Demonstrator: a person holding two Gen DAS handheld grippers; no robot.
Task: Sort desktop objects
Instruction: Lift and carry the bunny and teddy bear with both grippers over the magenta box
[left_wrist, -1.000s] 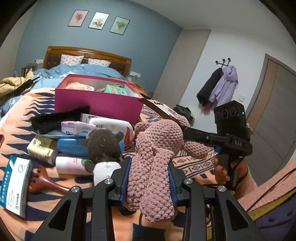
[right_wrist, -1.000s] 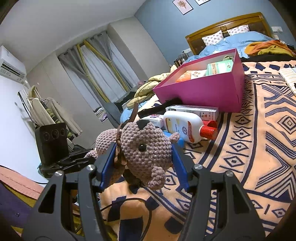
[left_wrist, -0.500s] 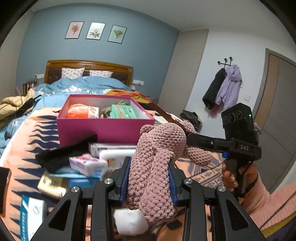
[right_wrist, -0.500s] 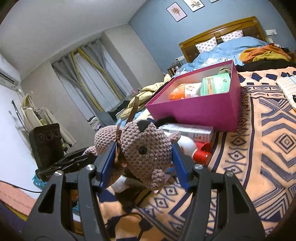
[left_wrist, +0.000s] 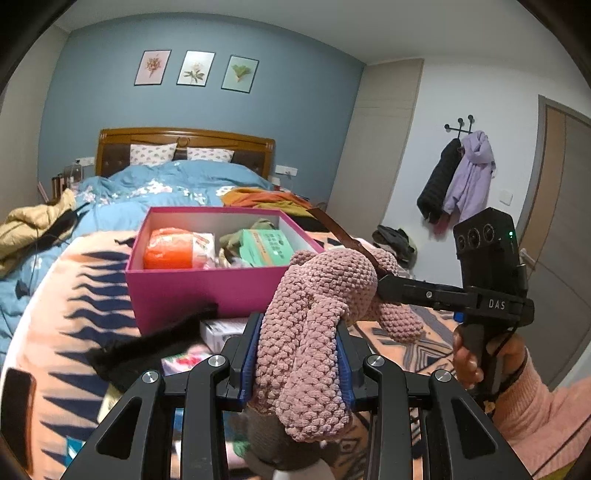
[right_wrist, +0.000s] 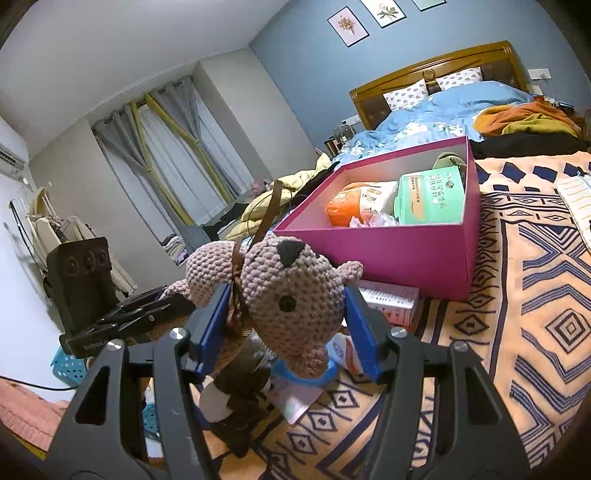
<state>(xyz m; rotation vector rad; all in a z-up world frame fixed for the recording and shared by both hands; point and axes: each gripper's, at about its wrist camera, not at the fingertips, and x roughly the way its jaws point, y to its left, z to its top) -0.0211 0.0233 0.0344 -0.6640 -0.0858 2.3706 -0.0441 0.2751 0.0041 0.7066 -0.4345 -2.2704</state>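
Both grippers hold one pink crocheted plush toy (left_wrist: 314, 314) in the air above the patterned blanket. My left gripper (left_wrist: 297, 354) is shut on its body and legs. My right gripper (right_wrist: 284, 314) is shut on its head (right_wrist: 291, 291), which has a black eye and a brown strap. The right gripper also shows in the left wrist view (left_wrist: 384, 286) at the toy's far side. The open magenta box (left_wrist: 207, 291) stands just beyond the toy, holding an orange pack (left_wrist: 173, 247) and a green carton (left_wrist: 264, 245); it also shows in the right wrist view (right_wrist: 399, 254).
Below the toy lie a brown plush (right_wrist: 240, 387), a black cloth (left_wrist: 147, 350), a white carton (right_wrist: 388, 301) and other packs. The bed with blue bedding (left_wrist: 166, 188) is behind the box. A blue basket (right_wrist: 68, 365) sits on the floor at left.
Both grippers have lifted the pink toy higher together. The clutter on the blanket has dropped lower in view and the inside of the magenta box now shows.
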